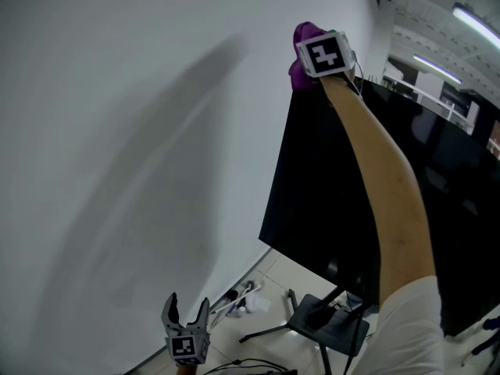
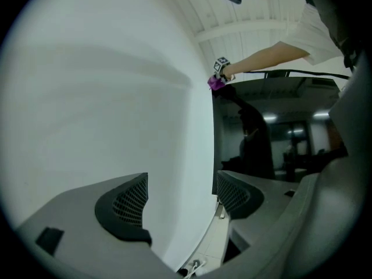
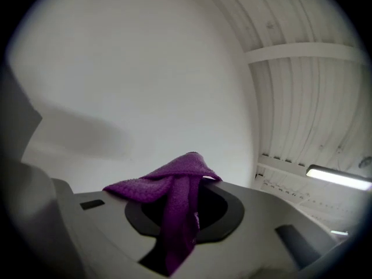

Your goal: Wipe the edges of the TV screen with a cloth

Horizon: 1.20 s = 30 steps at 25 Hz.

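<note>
A large black TV screen (image 1: 367,194) stands on a stand beside a white wall. My right gripper (image 1: 311,57) is raised to the screen's top left corner, shut on a purple cloth (image 1: 303,39) that bunches over the corner. In the right gripper view the purple cloth (image 3: 177,202) drapes between and over the jaws, with the wall behind. The left gripper view shows the cloth (image 2: 215,83) small at the TV's (image 2: 273,132) upper corner. My left gripper (image 1: 186,319) hangs low near the floor, open and empty; its fingers (image 2: 125,205) frame the TV's left edge.
The TV stand's dark base (image 1: 328,323) and legs sit on the tiled floor. Small white and dark items (image 1: 238,299) lie by the wall's foot, with cables (image 1: 250,364) nearby. The white wall (image 1: 125,147) fills the left side. Ceiling lights (image 1: 476,26) show at upper right.
</note>
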Tool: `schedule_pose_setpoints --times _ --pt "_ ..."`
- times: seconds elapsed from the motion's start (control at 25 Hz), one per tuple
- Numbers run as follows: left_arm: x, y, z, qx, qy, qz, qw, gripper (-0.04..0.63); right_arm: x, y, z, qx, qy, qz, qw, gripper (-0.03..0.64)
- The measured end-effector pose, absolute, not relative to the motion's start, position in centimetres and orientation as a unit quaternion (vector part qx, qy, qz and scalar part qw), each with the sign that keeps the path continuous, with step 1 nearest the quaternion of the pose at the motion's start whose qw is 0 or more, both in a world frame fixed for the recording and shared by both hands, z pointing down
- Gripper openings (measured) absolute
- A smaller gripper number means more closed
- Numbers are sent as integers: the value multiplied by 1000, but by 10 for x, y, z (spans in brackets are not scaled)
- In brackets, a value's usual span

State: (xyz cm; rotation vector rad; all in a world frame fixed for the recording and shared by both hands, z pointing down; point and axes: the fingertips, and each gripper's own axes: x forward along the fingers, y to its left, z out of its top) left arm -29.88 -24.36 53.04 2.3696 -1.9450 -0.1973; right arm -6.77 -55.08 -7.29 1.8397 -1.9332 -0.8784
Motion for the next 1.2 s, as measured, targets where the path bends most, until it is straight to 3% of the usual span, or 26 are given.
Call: schedule_pose_setpoints --times 0.2,0.6,1.2 --pt "-298 -241 533 773 -630 -62 41 347 -54 -564 -52 647 -646 -312 258 92" --pt "-276 -245 533 794 -604 -52 41 346 -23 -538 -47 630 -632 -328 311 94" --pt "-136 -231 525 884 -465 -31 39 347 95 -427 -44 632 -567 -368 380 98"
